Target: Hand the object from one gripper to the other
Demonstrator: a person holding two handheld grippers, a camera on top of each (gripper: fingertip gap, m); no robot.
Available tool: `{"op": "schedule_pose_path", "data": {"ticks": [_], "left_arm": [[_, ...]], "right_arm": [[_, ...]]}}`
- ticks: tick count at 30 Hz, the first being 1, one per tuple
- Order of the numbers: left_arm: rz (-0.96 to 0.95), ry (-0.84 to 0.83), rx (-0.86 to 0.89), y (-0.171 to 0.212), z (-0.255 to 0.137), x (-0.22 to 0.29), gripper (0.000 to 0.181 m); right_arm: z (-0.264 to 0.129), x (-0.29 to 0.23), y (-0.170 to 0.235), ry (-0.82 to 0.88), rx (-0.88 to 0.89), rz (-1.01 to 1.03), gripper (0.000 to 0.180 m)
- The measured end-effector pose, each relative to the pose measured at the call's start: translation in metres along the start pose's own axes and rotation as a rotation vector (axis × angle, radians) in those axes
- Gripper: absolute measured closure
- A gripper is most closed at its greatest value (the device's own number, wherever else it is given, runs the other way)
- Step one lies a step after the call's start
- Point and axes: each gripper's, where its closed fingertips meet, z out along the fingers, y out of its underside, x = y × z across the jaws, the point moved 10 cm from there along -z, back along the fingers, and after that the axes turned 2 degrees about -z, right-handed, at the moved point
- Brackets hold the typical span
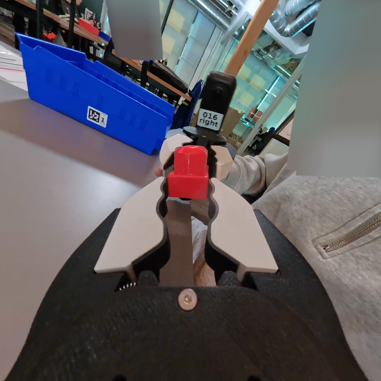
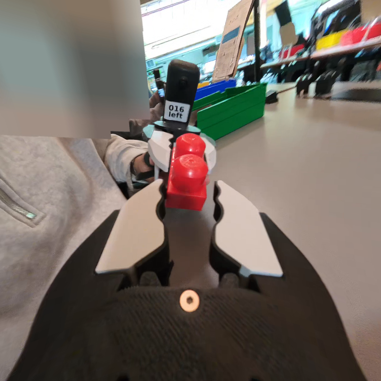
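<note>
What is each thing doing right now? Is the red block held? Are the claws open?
Red block: in the air, between both claws.
Left claw: shut on the red block.
Right claw: open, one finger at the block, a gap at the other.
Blue bin: on the table, upright.
Green bin: on the table, upright.

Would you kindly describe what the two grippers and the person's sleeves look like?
Both the left gripper and the right gripper have black textured bodies, pale fingers with wavy dark inner edges, and a silver screw. Each carries a black camera with a white label. The sleeves are grey.
</note>
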Motion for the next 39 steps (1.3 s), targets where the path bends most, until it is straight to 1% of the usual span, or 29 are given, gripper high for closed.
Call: {"op": "schedule_pose_path", "data": {"ticks": [1,3,8,10,12,13,14,15,16,18,20,23,24,26,27,29,31,34,36,37,39], "left_arm": [[0.015,-0.003,0.0,0.0,0.001,0.002,0.145],[0.035,-0.01,0.001,0.001,0.001,0.002,0.145],[-0.008,0.015,-0.019,0.004,0.004,-0.001,0.145],[-0.001,-0.008,-0.022,0.004,0.004,-0.002,0.131],[-0.026,-0.019,-0.03,0.004,0.003,-0.004,0.124],[-0.075,0.002,-0.042,0.005,0.003,-0.006,0.12],[-0.163,0.061,-0.067,0.008,0.004,-0.009,0.124],[-0.285,0.14,-0.086,0.011,0.005,-0.012,0.124],[-0.404,0.204,-0.076,0.014,0.007,-0.015,0.119],[-0.566,0.296,-0.052,0.02,0.008,-0.019,0.12],[-0.625,0.337,-0.047,0.022,0.009,-0.02,0.119],[-0.648,0.347,-0.054,0.021,0.009,-0.02,0.12],[-0.652,0.342,-0.06,0.022,0.009,-0.02,0.123],[-0.658,0.329,-0.079,0.024,0.008,-0.022,0.136],[-0.666,0.324,-0.09,0.024,0.009,-0.022,0.136],[-0.659,0.304,-0.101,0.025,0.008,-0.022,0.137],[-0.644,0.287,-0.082,0.023,0.007,-0.023,0.138],[-0.604,0.277,-0.016,0.017,0.003,-0.024,0.139],[-0.548,0.255,0.033,0.012,-0.001,-0.024,0.139],[-0.512,0.238,0.051,0.01,-0.003,-0.023,0.139],[-0.436,0.21,0.075,0.007,-0.006,-0.021,0.139]], "right_arm": [[0.001,0.0,0.001,-0.023,-0.014,0.06,0.142],[0.002,0.001,0.001,-0.045,-0.021,0.14,0.143],[-0.002,0.002,-0.002,-0.046,-0.011,0.135,0.143],[-0.004,0.002,-0.003,-0.03,-0.022,0.112,0.143],[-0.006,0.003,-0.004,-0.012,-0.035,0.077,0.143],[-0.007,0.002,-0.005,0.0,-0.038,0.049,0.143],[-0.008,0.002,-0.005,0.011,-0.044,0.01,0.143],[-0.008,0.001,-0.006,0.022,-0.056,-0.039,0.143],[-0.009,0.0,-0.005,0.036,-0.074,-0.098,0.143],[-0.008,-0.004,-0.004,0.063,-0.117,-0.235,0.143],[-0.005,-0.01,-0.003,0.083,-0.169,-0.364,0.143],[0.0,-0.017,0.001,0.099,-0.224,-0.517,0.143],[0.001,-0.019,0.002,0.1,-0.232,-0.555,0.143],[0.003,-0.021,0.004,0.106,-0.248,-0.599,0.143],[0.003,-0.021,0.005,0.111,-0.261,-0.607,0.143],[0.003,-0.019,0.007,0.121,-0.271,-0.602,0.132],[0.004,-0.016,0.008,0.126,-0.256,-0.556,0.121],[0.004,-0.007,0.008,0.125,-0.195,-0.39,0.105],[0.001,-0.002,0.005,0.115,-0.141,-0.249,0.109],[-0.002,0.0,0.001,0.111,-0.097,-0.179,0.113],[-0.009,0.004,-0.006,0.097,0.023,-0.054,0.113]]}}
